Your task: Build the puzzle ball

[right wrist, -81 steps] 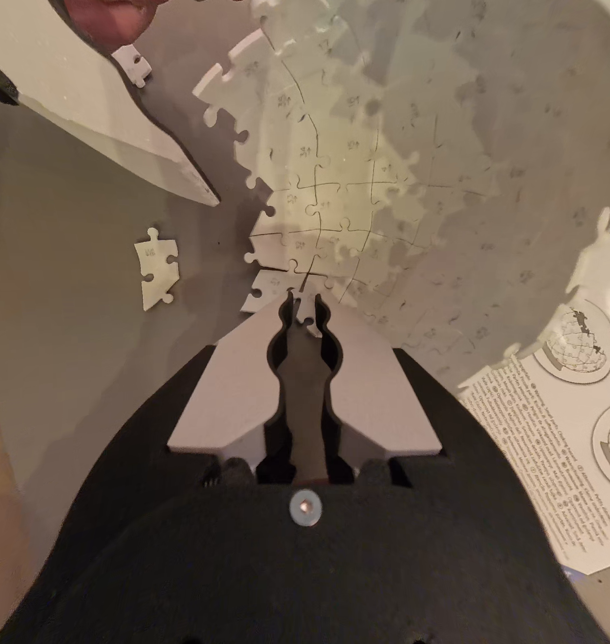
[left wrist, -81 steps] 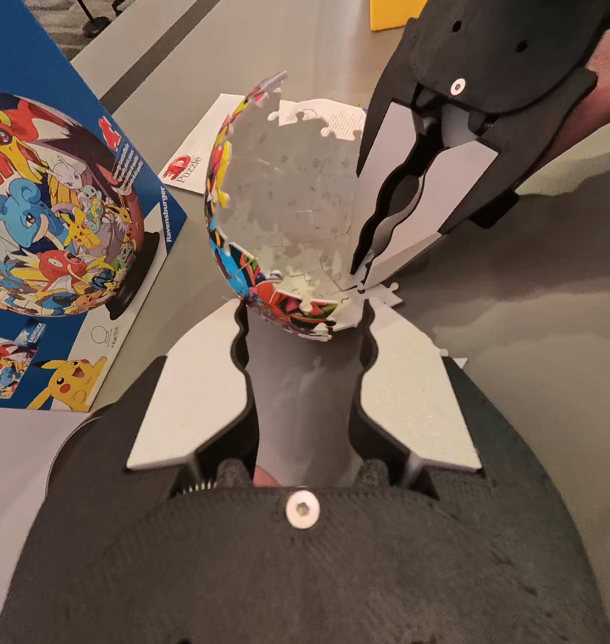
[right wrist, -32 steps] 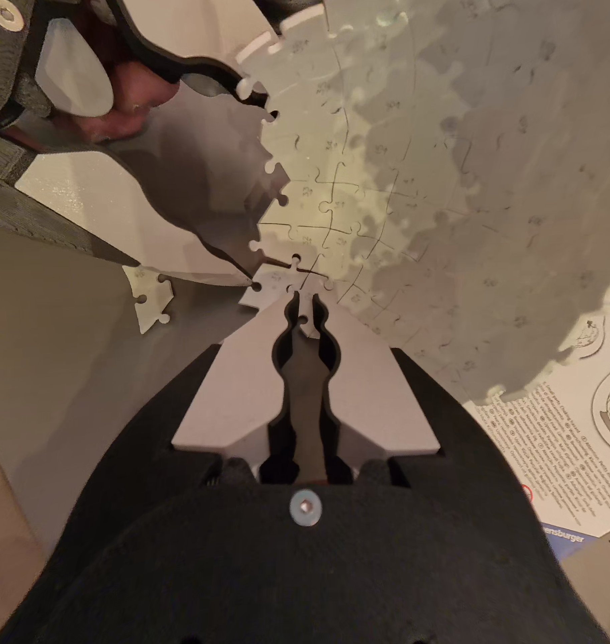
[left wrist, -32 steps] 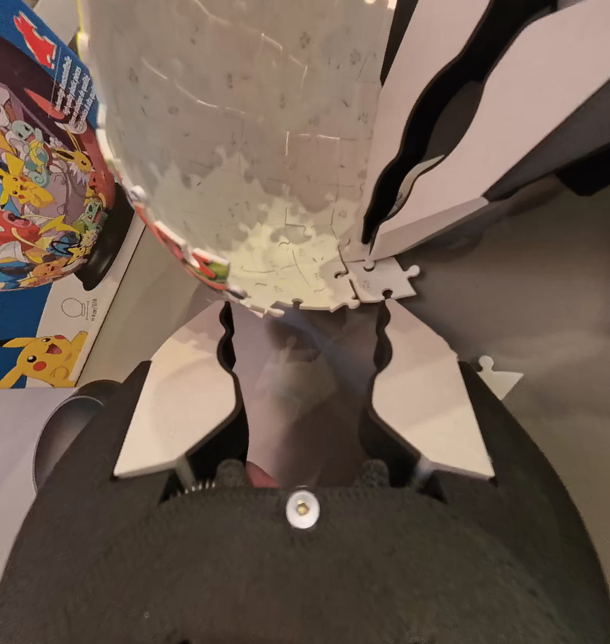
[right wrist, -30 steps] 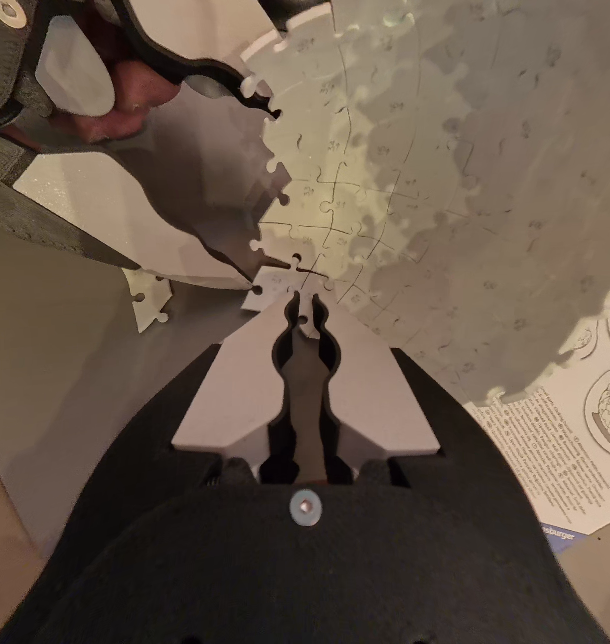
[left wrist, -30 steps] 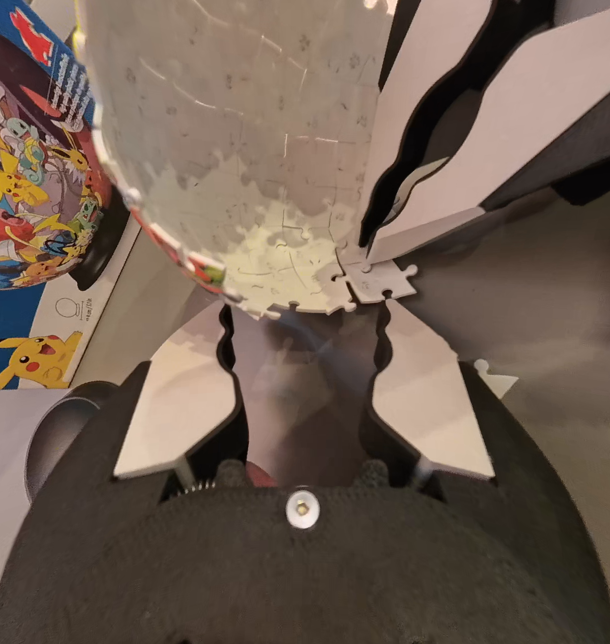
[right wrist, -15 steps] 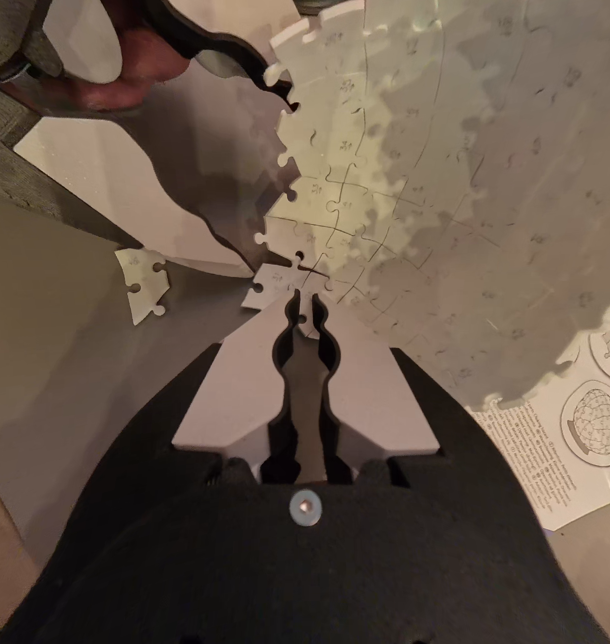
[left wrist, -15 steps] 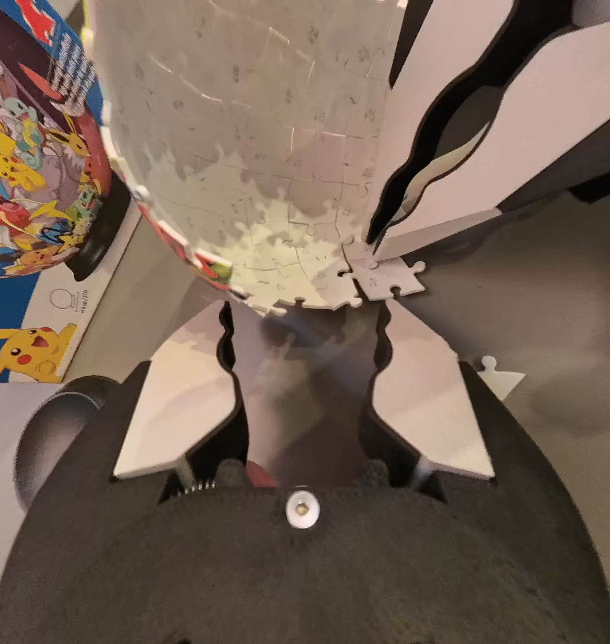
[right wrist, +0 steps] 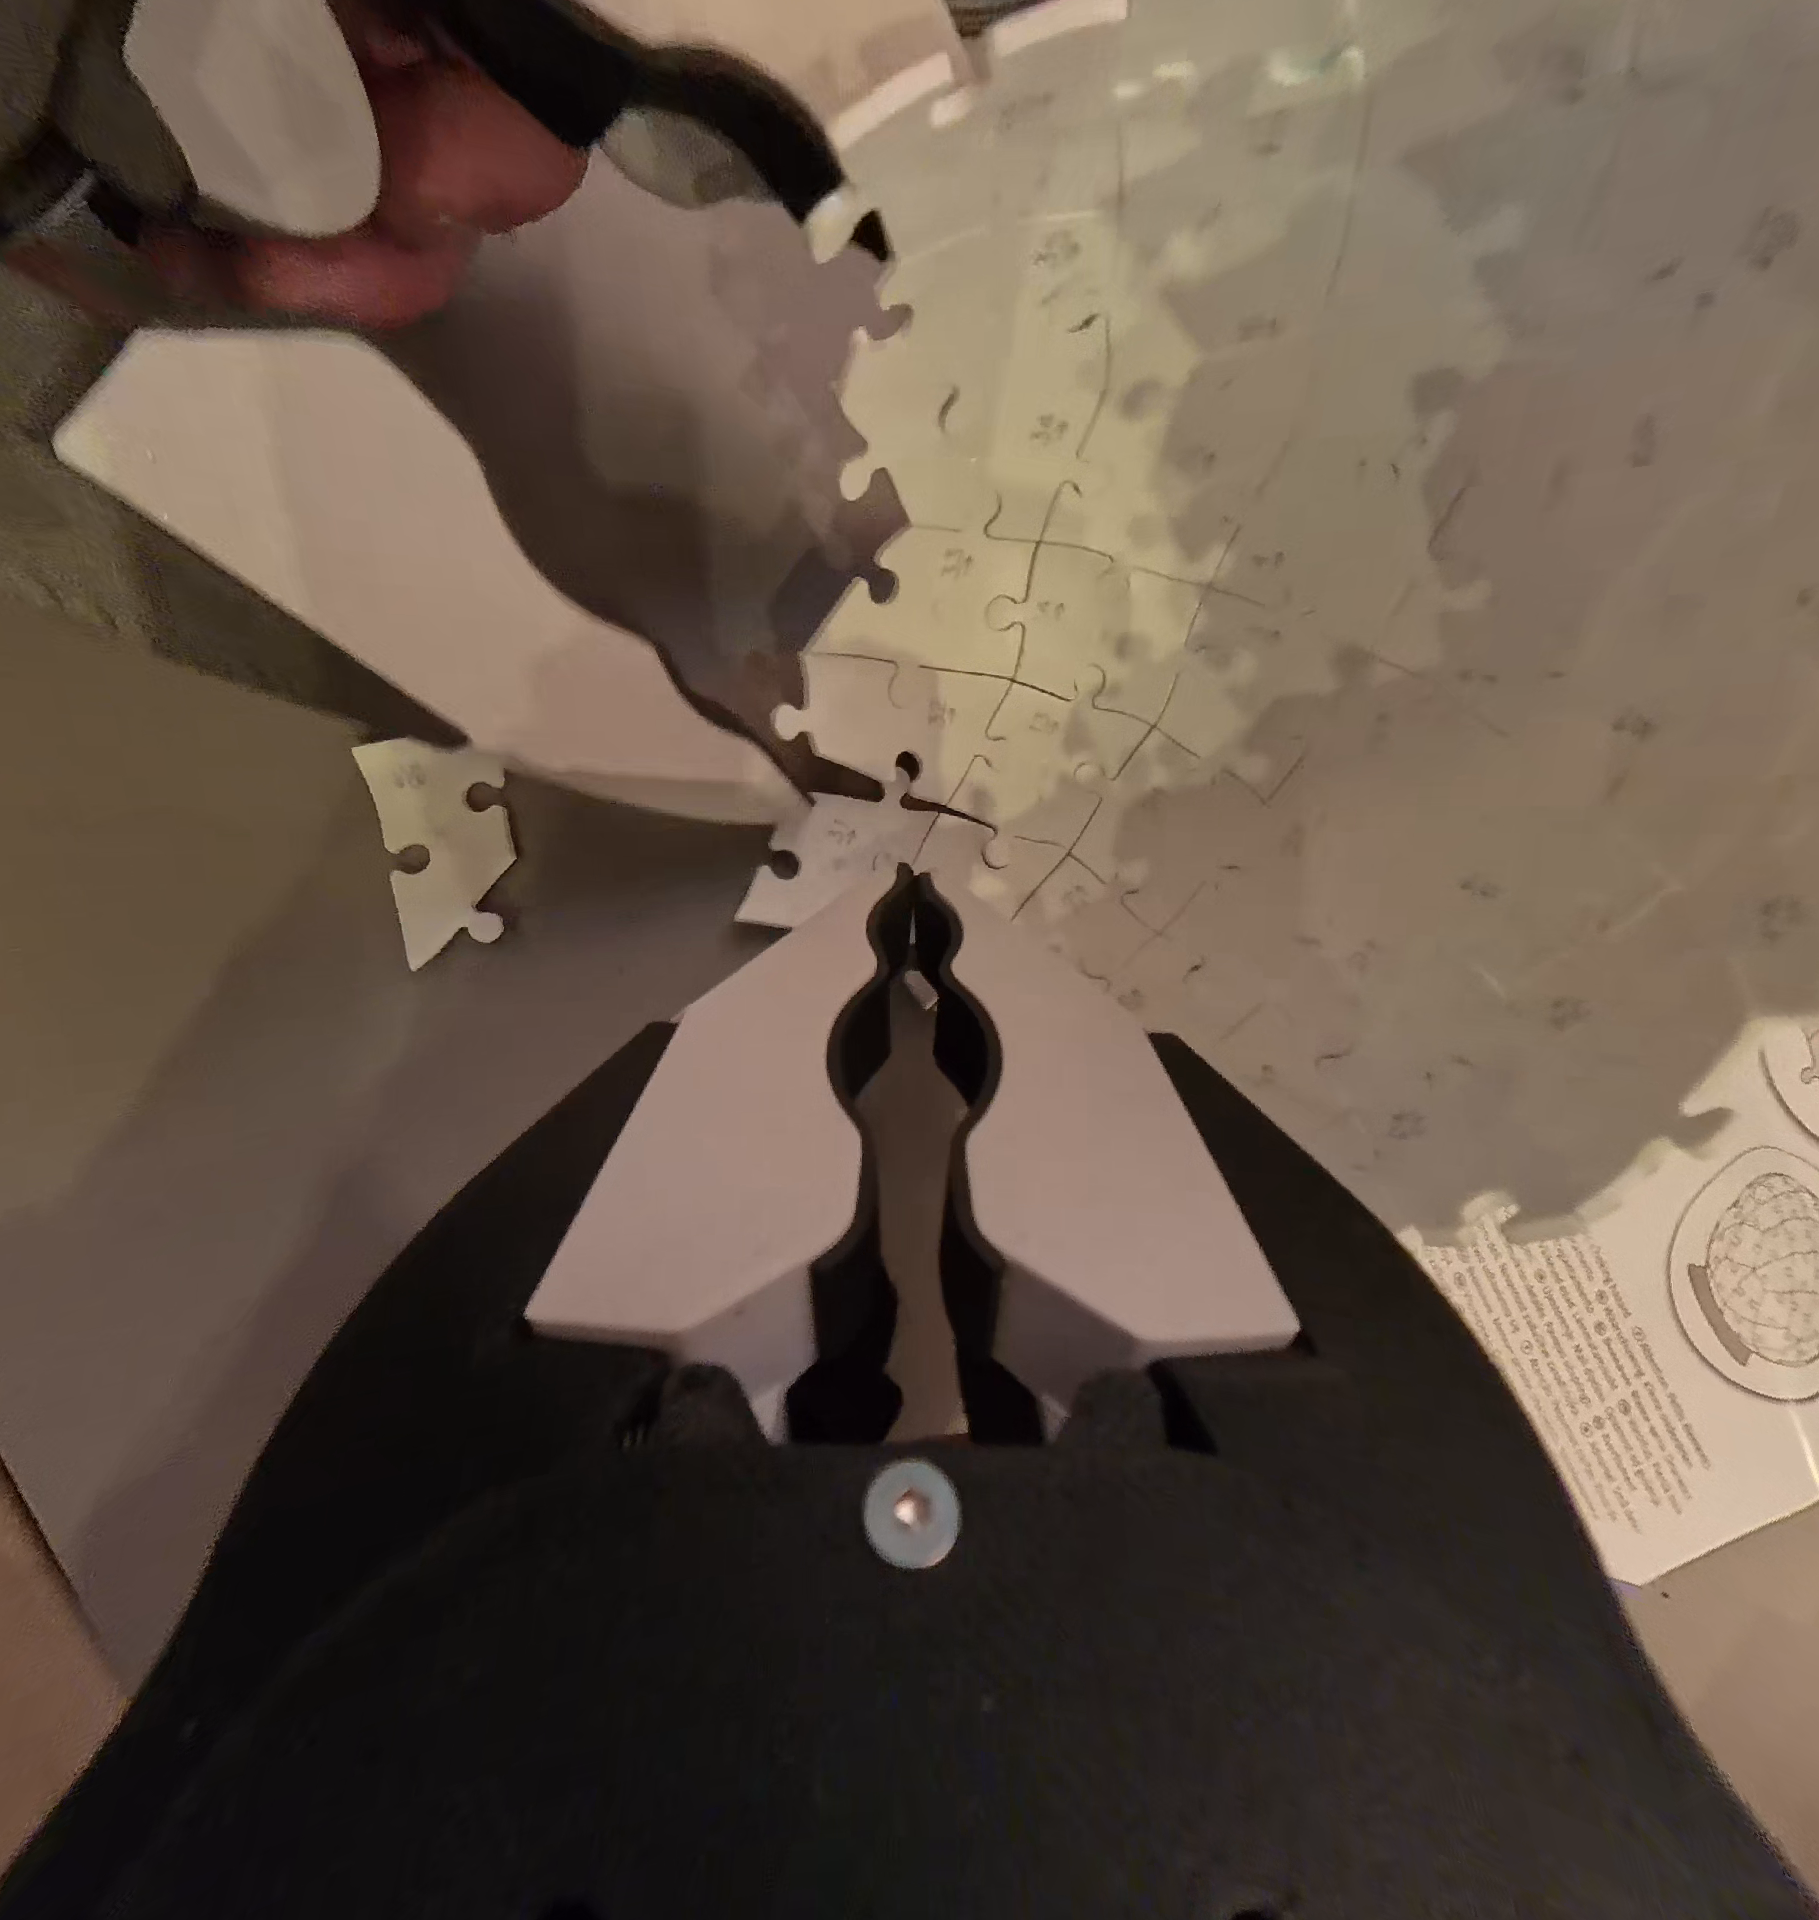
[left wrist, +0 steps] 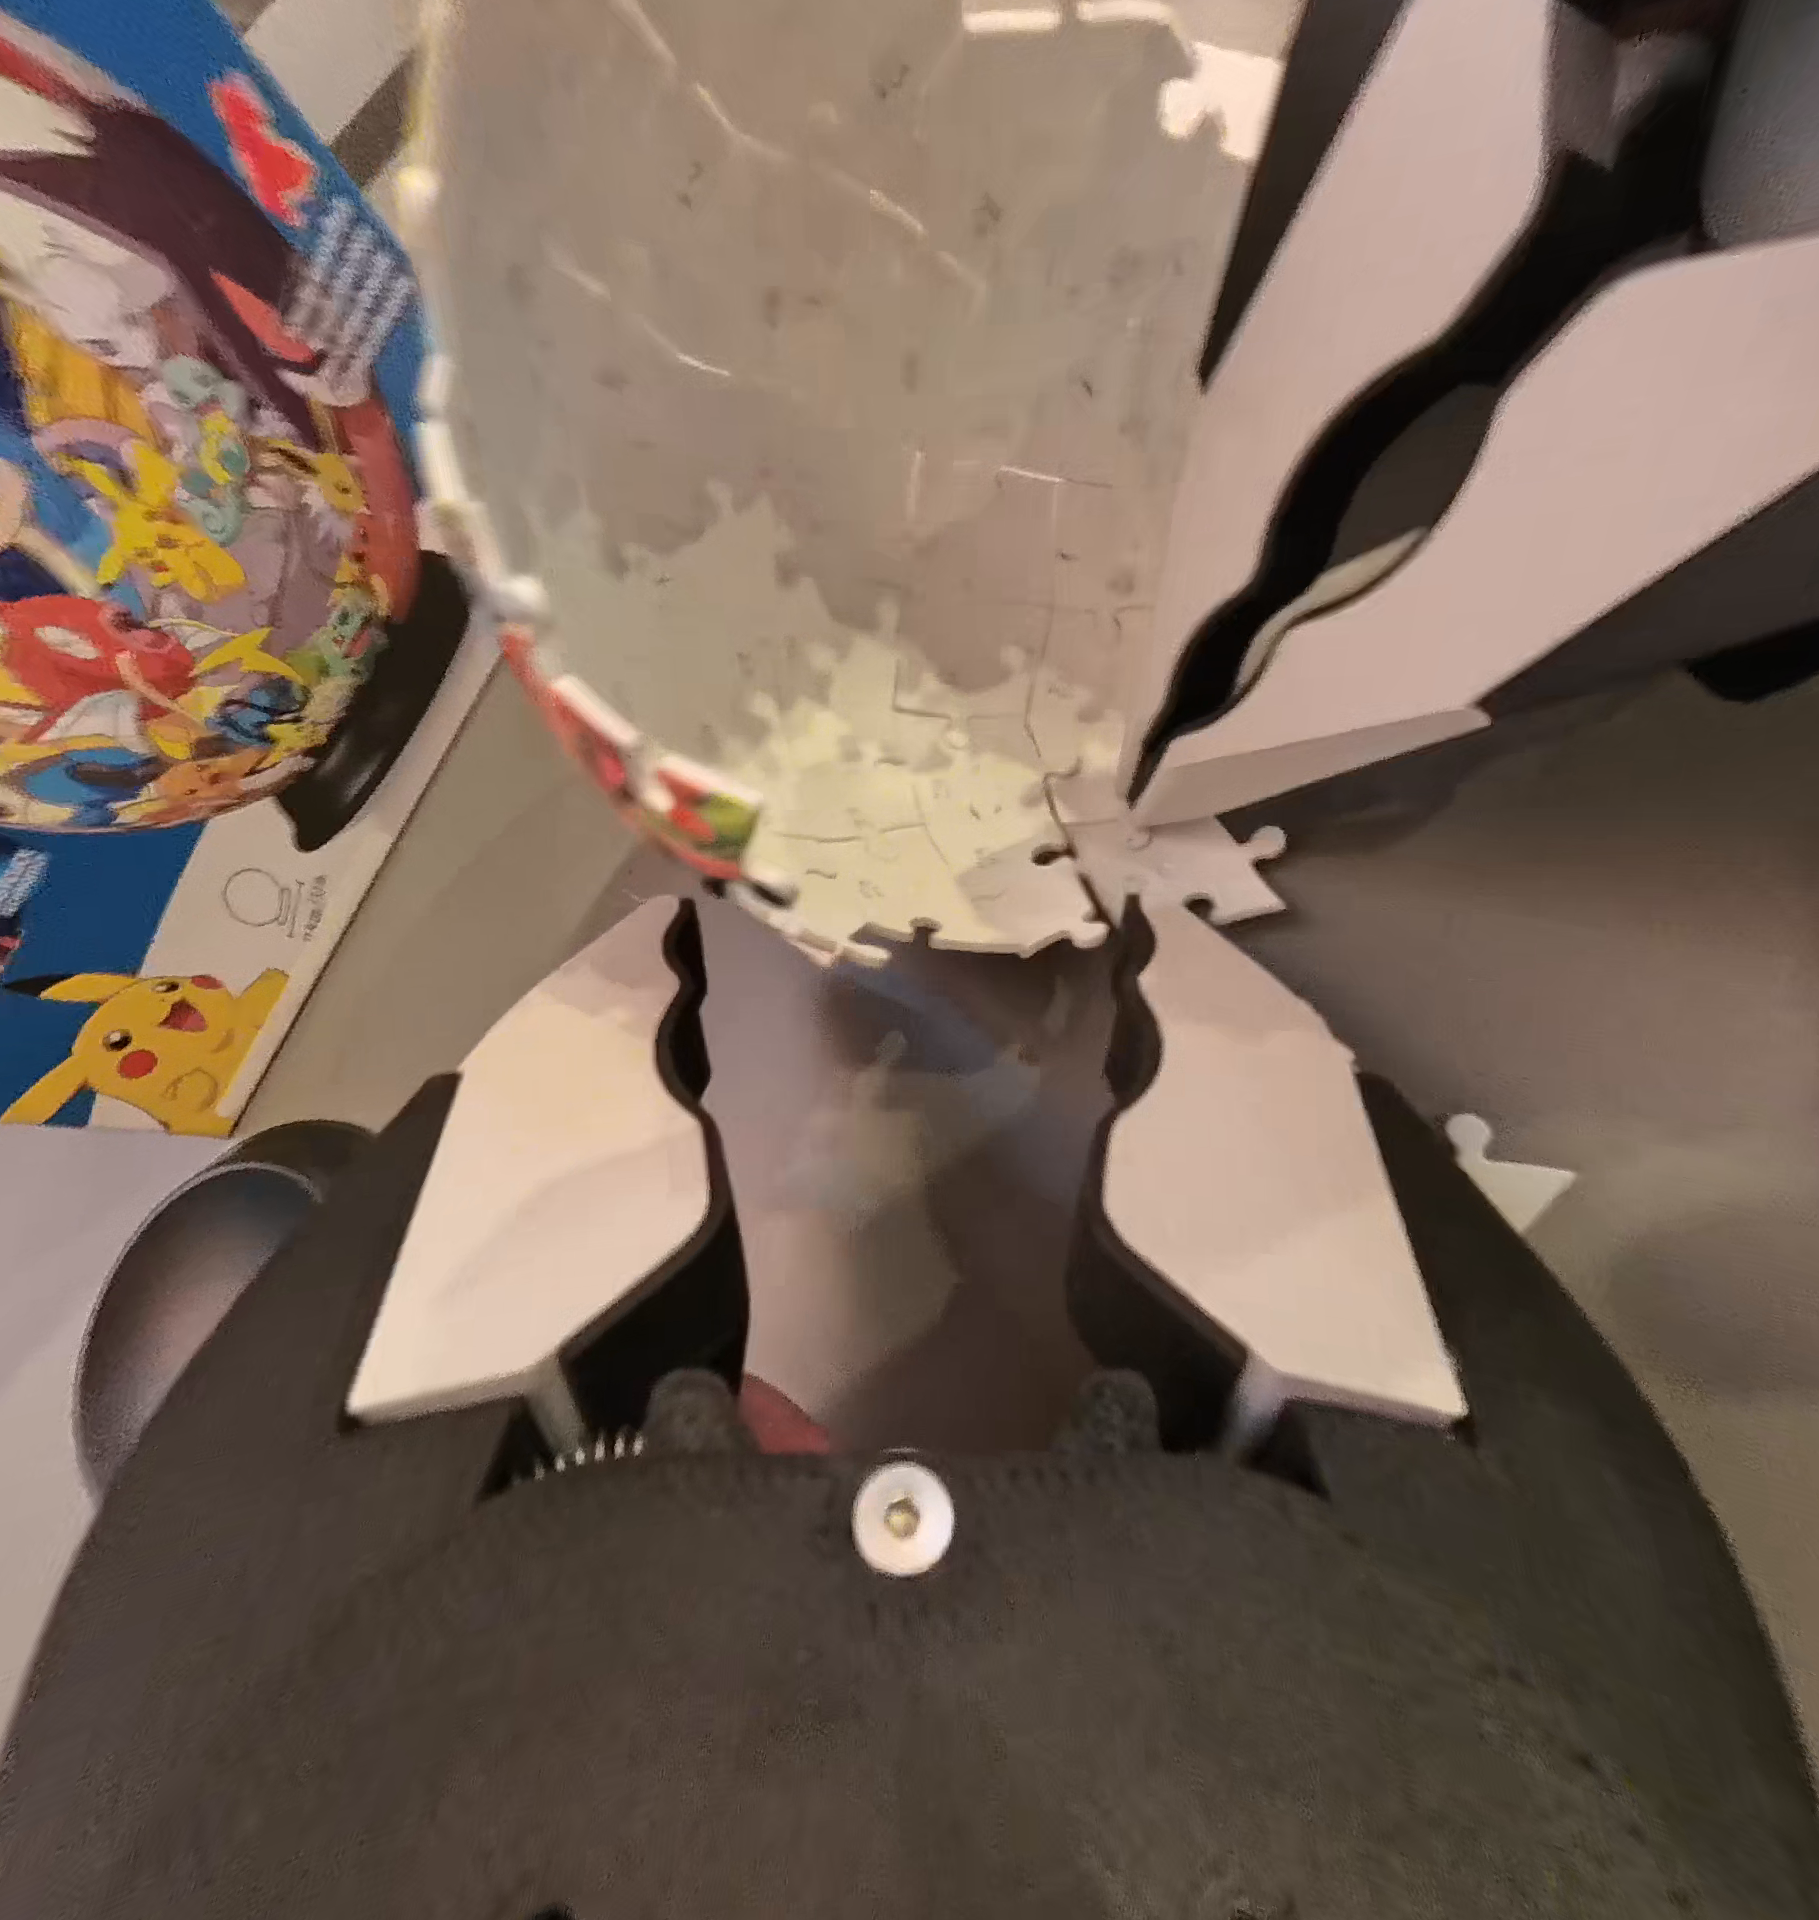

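Two close wrist views from opposite sides, sharing the puzzle ball (left wrist: 832, 520) (right wrist: 1352, 623) rim.

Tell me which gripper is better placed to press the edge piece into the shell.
Left. The right gripper is shut on the shell's rim beside the edge piece, steadying it. The left gripper is open, empty, its fingers straddling that joint.

Both views are dimly lit in warm tones. A pale yellowish glow is thrown on the white curved inner shell of the puzzle ball (left wrist: 884, 790) just beyond the fingertips. Motion blur is seen throughout the left wrist view, and edges are bent by wide-angle distortion.
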Tool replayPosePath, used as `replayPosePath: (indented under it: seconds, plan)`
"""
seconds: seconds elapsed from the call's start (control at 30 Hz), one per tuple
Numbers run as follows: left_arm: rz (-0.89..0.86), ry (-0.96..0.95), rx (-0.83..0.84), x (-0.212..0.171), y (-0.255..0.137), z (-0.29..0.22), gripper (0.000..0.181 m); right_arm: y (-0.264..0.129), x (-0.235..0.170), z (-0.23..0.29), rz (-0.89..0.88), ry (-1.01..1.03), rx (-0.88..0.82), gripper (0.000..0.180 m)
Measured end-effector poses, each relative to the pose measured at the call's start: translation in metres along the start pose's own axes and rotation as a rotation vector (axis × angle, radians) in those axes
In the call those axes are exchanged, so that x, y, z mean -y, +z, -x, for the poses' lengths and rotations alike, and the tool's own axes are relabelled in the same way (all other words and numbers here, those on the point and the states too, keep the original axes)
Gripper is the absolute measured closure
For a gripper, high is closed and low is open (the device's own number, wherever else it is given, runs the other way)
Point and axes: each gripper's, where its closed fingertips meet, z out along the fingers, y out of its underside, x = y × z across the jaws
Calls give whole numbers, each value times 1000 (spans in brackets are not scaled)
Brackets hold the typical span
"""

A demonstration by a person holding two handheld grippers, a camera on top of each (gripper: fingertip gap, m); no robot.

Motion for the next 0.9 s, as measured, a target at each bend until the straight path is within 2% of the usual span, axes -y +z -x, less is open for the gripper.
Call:
replayPosePath:
  seconds: [0.1,0.3,0.4,0.57,0.9]
  plan:
    - [13,47,10,1,2,-6,105,0,0,0,14,6,15,180]
    - [-16,-48,-15,2,-7,2,103,0,0,0,24,-5,9,180]
    - [-31,-161,-32,2,-5,7,106,1,0,-1,22,0,11,180]
    - [-22,-196,-1,2,-2,12,111,1,0,-1,21,-1,4,180]
    - [69,-135,32,-6,7,5,117,1,1,0,16,5,1,180]
